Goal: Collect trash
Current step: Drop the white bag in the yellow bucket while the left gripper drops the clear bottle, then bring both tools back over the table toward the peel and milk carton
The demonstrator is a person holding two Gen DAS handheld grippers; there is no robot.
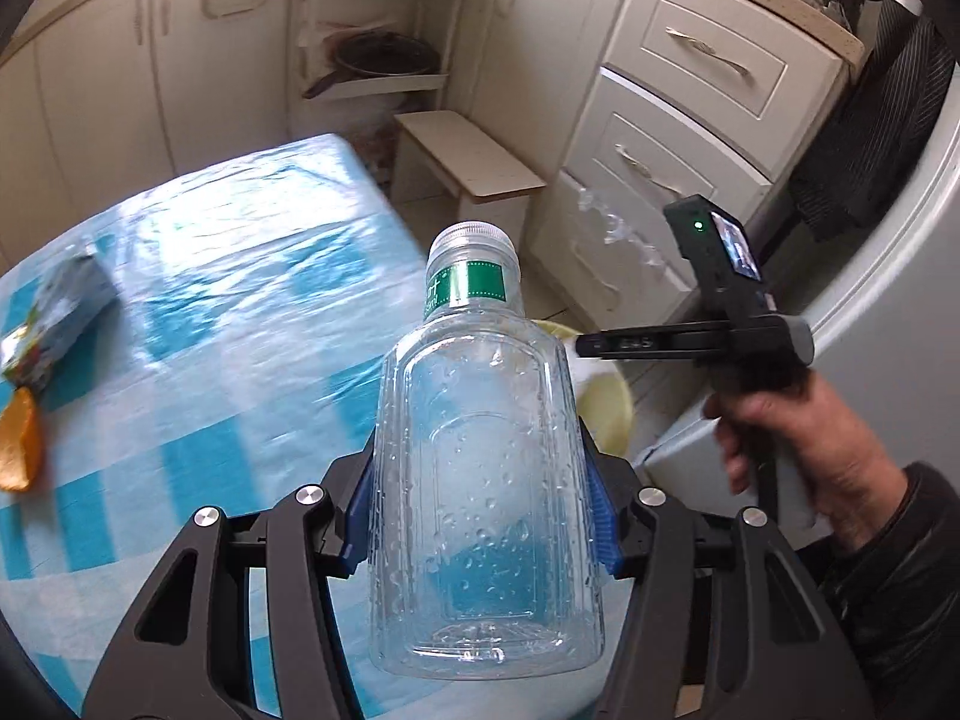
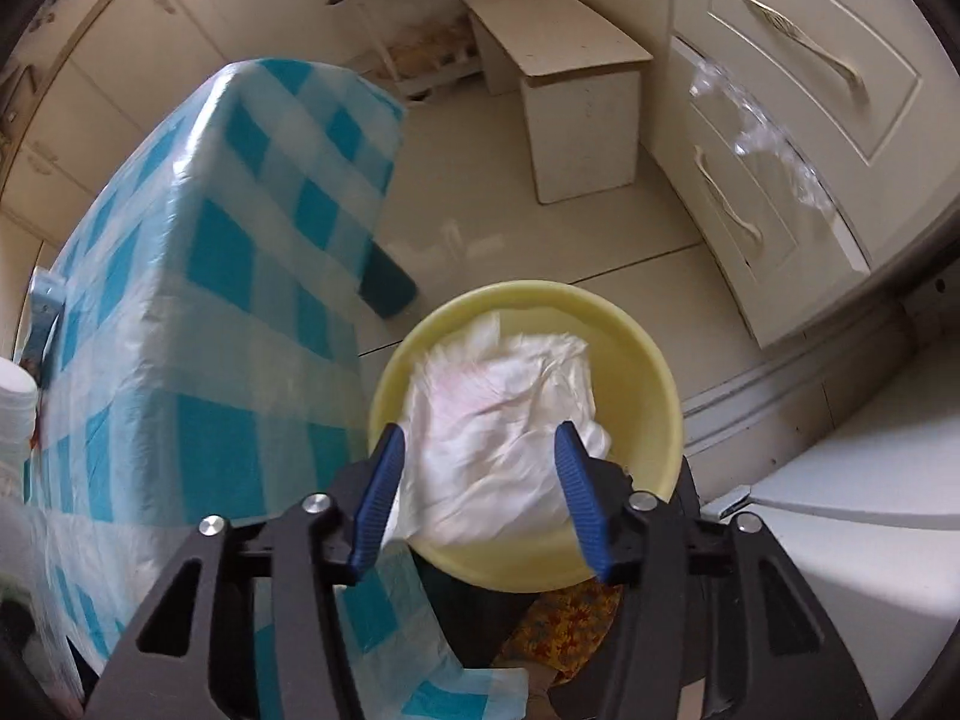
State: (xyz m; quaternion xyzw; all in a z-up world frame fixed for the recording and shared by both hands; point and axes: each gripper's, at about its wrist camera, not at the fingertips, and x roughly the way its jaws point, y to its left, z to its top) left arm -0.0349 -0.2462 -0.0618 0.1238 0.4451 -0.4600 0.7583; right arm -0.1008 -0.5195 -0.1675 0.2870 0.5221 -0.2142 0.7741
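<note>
The left gripper is clamping a clear plastic bottle above the checked table; the right gripper is hovering, jaws wide, over a yellow bowl holding white paper.

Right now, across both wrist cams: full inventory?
bottle: 1, clear, green label, silver cap, in the left gripper
basin: 1, yellow, beside the table
bag: 1, white, crumpled, in basin
table: 1, blue-white check cover
carton: 1, bluish, on table's left
peel: 1, orange, near carton
stool: 1, cream, on floor
drawers: cream, right side
right gripper: open, above bag
right hand: on gripper handle
</note>
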